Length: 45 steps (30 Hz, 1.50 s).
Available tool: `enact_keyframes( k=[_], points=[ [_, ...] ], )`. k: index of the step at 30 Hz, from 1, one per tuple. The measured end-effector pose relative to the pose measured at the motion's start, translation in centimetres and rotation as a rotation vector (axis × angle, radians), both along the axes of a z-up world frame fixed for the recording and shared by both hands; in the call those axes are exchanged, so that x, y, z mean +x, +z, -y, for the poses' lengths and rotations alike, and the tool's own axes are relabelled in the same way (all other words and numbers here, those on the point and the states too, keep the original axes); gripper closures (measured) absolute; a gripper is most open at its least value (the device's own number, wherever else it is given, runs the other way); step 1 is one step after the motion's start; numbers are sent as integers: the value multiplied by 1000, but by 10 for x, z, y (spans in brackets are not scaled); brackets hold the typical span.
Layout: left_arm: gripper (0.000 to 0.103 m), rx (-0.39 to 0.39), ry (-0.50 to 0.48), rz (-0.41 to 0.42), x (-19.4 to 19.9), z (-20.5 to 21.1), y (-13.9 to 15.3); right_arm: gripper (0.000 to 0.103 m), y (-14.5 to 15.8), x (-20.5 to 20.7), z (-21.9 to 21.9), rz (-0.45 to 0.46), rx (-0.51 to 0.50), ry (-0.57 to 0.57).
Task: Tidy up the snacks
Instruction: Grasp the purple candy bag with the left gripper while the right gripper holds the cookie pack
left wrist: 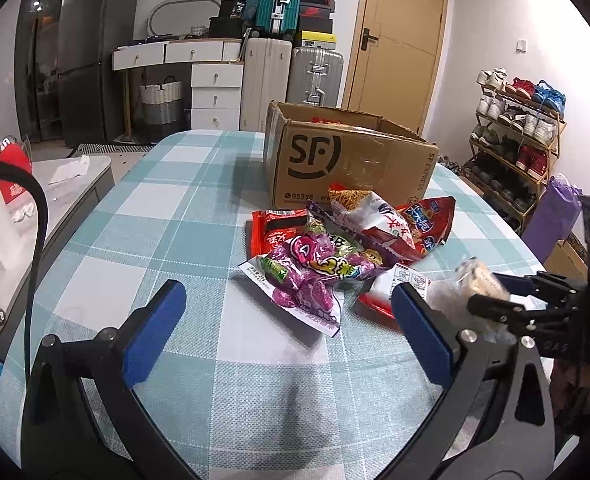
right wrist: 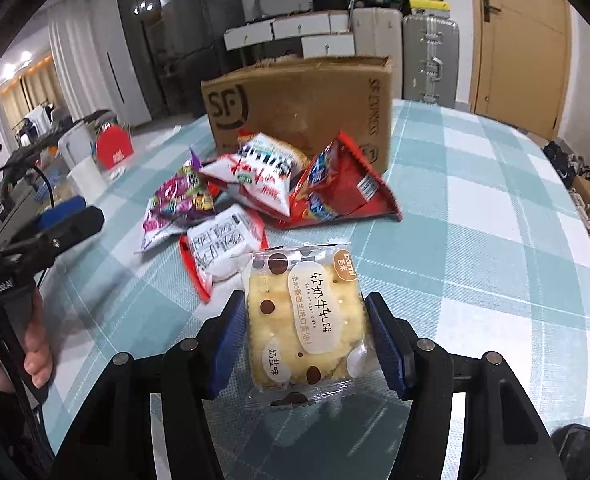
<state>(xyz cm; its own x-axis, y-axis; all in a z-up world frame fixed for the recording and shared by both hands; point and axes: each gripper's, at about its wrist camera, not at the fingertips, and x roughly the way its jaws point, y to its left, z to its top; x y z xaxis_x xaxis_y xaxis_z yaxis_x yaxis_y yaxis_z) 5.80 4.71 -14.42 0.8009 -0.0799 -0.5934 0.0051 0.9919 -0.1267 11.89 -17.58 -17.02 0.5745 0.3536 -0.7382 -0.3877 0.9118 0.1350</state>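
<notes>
the right gripper (right wrist: 307, 344) pinched the biscuit packet (right wrist: 305, 320); left gripper (left wrist: 287, 320) gaped empty; next, likely carrying it over the cardboard box (right wrist: 303, 100).

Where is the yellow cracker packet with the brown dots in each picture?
Left wrist view: the cracker packet is at the right edge, blurred, held in the right gripper, right of the snack pile.
Right wrist view: the cracker packet sits at bottom centre, pinched between the blue pads.
Shared landmark: the cardboard box behind the pile.
</notes>
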Motion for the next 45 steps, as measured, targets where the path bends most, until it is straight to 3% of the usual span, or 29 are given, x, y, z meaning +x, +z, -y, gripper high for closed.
enact_keyframes(
  k=[4, 9, 15, 24, 33, 35, 39, 45],
  points=[
    [1, -50, -5, 3, 0, -8, -1, 43, 7, -5, 5, 52, -1, -39],
    [1, -46, -27, -83, 10, -15, -11, 43, 13, -10, 10, 88, 14, -44],
    [1, 74, -127, -181, 32, -1, -21, 42, 11, -5, 25, 51, 92, -80],
    [1, 173, -218, -201, 68, 19, -18, 42, 13, -8, 27, 63, 112, -75],
    [1, 136, -230, -253, 111, 17, -32, 42, 10, -4, 34, 26, 159, -86],
    [8, 112, -248, -258, 114, 16, -34, 42, 10, -3, 34, 27, 157, -87],
    [44, 50, -278, -295, 118, 15, -41, 42, 9, -2, 35, 21, 159, -83],
    [63, -2, -275, -288, 110, 10, -41, 42, 8, 0, 37, 16, 168, -93]
  ],
)
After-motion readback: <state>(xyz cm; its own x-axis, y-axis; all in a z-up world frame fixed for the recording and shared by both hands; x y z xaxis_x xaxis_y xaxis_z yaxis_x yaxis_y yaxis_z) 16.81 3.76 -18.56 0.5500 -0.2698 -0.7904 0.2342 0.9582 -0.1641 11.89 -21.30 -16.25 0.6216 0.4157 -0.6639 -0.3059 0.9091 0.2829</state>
